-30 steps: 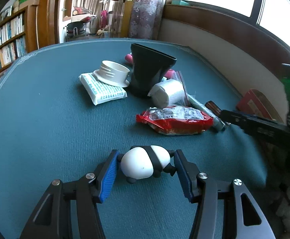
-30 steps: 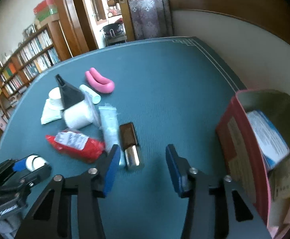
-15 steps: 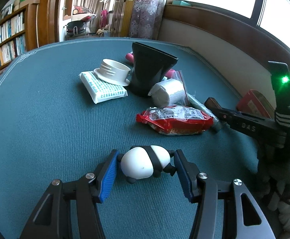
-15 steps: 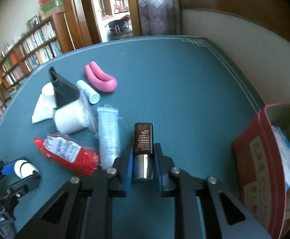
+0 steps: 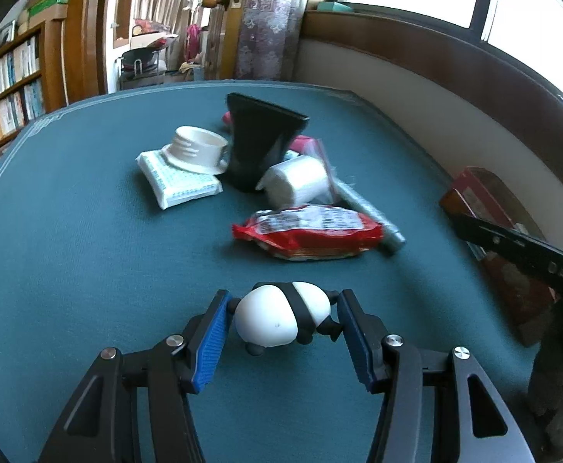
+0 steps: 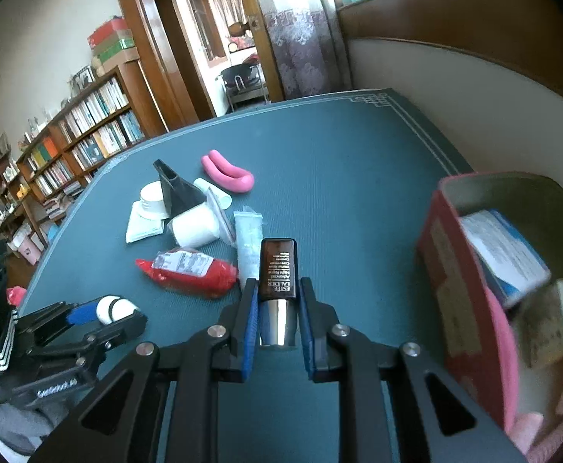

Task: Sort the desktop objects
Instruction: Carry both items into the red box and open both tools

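Red box: red box (image 6: 470, 308) stands open at the right-hand edge of the table, against the wall; walls dark red outside, pale inside.
Box contents: a blue-and-white carton (image 6: 509, 254) lies tilted along the inner wall; a pale, blurred packet (image 6: 551, 324) sits nearer the camera. Anything deeper cannot be made out.
White jar lid: white threaded lid (image 5: 194, 150) rests mouth-up on a flat white sachet (image 5: 177, 181); its inside is not visible.
Right gripper: right gripper (image 6: 277, 308) is clamped on the dark bottle (image 6: 277, 274), pads pressing the silver cap end, label end pointing away from the camera.
Left gripper: left gripper (image 5: 281, 324) grips the panda toy (image 5: 285, 318) between its blue pads, above the cloth.
Loose pile: black funnel-shaped nozzle (image 5: 262, 142), white roll (image 5: 297, 181), red snack packet (image 5: 308, 231) and clear tube (image 6: 247, 247) lie bunched mid-table, touching or overlapping. A pink curved piece (image 6: 227, 171) lies just beyond.
Table edges: green table (image 6: 339, 177) has a pale border line at its far and right edges; the wall runs close along the right side.
Open room: bare cloth between the pile and the red box, and across the far right corner.
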A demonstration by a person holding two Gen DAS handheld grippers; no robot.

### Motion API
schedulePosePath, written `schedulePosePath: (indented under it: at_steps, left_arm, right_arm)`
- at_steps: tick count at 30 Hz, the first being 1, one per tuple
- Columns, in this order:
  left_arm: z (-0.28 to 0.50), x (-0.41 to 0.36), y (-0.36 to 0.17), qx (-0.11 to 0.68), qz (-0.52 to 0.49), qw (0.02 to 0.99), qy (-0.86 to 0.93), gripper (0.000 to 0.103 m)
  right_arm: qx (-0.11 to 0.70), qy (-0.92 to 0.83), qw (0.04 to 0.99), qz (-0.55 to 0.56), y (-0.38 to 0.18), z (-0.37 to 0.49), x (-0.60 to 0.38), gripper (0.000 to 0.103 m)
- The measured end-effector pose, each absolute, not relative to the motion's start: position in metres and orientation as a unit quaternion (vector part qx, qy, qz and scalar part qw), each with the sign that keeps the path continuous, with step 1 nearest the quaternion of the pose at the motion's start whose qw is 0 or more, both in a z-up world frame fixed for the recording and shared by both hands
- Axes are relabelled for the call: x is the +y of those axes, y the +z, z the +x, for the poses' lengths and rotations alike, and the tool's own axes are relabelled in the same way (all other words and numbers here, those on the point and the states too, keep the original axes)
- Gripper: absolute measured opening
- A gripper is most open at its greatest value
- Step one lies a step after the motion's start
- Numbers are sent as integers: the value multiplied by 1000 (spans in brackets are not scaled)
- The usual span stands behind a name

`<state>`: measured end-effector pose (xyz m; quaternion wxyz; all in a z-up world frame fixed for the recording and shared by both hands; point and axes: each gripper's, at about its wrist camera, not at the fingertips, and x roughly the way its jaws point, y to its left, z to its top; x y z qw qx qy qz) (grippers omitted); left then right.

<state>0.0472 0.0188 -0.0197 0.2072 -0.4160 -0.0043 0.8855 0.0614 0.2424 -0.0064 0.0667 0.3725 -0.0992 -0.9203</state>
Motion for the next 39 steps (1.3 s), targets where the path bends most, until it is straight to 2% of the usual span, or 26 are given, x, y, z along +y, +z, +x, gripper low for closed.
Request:
schedulePosePath:
  at_steps: [13, 23, 39]
  left_arm:
    - [78, 67, 22, 26, -386, 275, 880, 58]
    - [90, 124, 43, 44, -379, 335, 862, 58]
    - [95, 224, 66, 91, -357, 412, 833, 58]
  right_arm:
    - [-134, -942, -14, 309, 31, 131, 331, 22]
    - [-168, -935, -66, 307, 20, 162, 394, 22]
    - [-199, -928, -65, 308, 3, 173, 425, 22]
